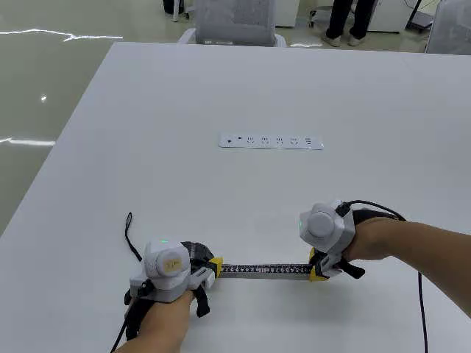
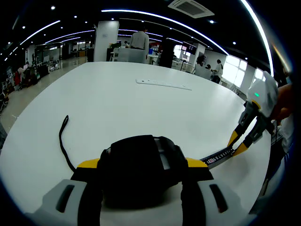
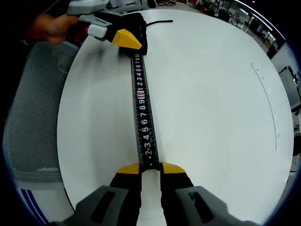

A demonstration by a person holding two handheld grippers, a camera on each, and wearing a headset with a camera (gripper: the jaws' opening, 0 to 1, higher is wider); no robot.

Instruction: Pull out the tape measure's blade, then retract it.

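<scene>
Left hand-held gripper [image 1: 207, 270] clamps the tape measure case [image 2: 138, 167]; right hand-held gripper [image 3: 150, 168] pinches its outstretched blade [image 3: 141, 103].

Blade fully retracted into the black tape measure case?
No, the numbered grey blade stretches from the case to the right gripper.

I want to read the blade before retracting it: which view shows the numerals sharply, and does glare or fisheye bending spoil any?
Right gripper view: blade numerals sharp and readable, evenly lit, table edge bowed by fisheye. Head view: blade markings too small to read; glare streaks lie on the floor, not the table. Left gripper view: the case looms dark and large; blade digits tiny and skewed.
</scene>
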